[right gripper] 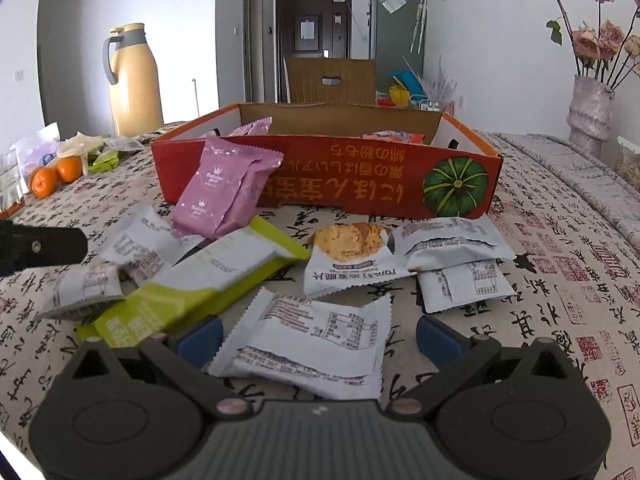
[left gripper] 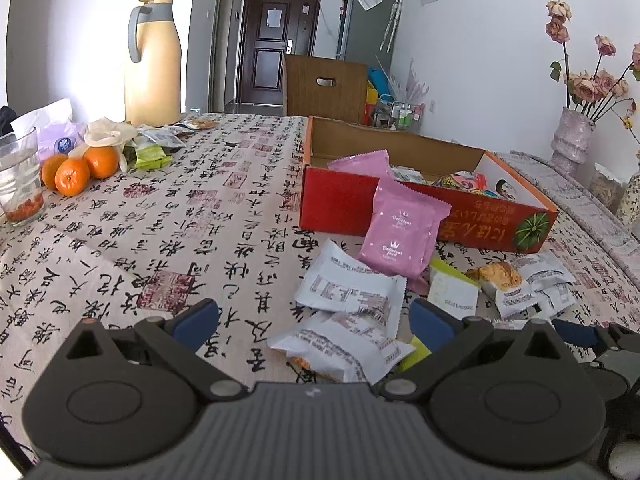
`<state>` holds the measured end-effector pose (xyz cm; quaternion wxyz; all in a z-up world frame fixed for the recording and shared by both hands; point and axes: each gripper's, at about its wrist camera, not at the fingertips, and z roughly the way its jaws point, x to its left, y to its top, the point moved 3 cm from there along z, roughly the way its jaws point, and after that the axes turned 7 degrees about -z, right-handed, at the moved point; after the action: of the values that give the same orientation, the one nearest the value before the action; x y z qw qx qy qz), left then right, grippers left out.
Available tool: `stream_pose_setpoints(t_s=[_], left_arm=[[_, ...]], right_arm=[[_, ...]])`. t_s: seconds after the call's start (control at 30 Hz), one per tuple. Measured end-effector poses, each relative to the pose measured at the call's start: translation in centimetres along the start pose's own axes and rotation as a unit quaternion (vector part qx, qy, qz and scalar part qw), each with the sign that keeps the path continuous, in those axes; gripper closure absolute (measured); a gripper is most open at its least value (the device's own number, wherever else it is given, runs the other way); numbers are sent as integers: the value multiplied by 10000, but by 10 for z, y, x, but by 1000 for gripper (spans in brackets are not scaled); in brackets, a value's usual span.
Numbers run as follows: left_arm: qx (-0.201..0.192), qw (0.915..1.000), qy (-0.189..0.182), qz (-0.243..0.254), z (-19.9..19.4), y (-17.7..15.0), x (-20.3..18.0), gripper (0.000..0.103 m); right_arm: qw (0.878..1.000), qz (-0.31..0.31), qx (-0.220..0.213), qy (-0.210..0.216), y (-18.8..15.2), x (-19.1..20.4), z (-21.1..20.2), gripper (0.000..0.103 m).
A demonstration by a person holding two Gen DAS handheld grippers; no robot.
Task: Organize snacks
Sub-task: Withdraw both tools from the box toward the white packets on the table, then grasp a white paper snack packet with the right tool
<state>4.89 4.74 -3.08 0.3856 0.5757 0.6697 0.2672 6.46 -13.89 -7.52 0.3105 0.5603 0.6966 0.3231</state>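
I hold both claws low over the table's near edge | left gripper [left gripper: 314, 322] released, straddling a white packet [left gripper: 340, 344] | right gripper [right gripper: 318, 334] released around another packet [right gripper: 316, 348] | box [right gripper: 360, 176] mid-table, wall close for short drops | pink pack [right gripper: 222, 196] leans on it.

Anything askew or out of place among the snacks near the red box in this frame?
Yes. A pink packet leans tilted against the outside front wall of the red box rather than lying inside it. White packets and a green-and-white wrapper lie scattered and overlapping on the tablecloth in front. Nothing looks spilled or torn.
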Motion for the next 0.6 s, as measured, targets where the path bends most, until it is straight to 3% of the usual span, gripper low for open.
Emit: stream_pose_setpoints(t_s=[0.03,0.23,0.3,0.4,0.47,0.6], left_arm=[[6,10000,-2,0,0,-1,0,0],[28,10000,5,-4,-1,-2,-1,0],[27,10000,5,0,-1,-2,-1,0],[28,10000,5,17,-2,-4,-2,0],[33,10000,8,30,-2,-5,-3,0],[43,10000,25,37,-3,-5,-5,0]], right_arm=[[10000,-18,-37,22,-1,1,-2,2],[9996,-116,-202,152,-1,5,-10,38],[9995,-104,-247,183,-1,4,-13,63],[9994,-24,-280,204,-1,0,-13,83],[9993,67,-298,215,-2,-5,-14,90],[9988,176,-377,264,-4,-11,-17,91]])
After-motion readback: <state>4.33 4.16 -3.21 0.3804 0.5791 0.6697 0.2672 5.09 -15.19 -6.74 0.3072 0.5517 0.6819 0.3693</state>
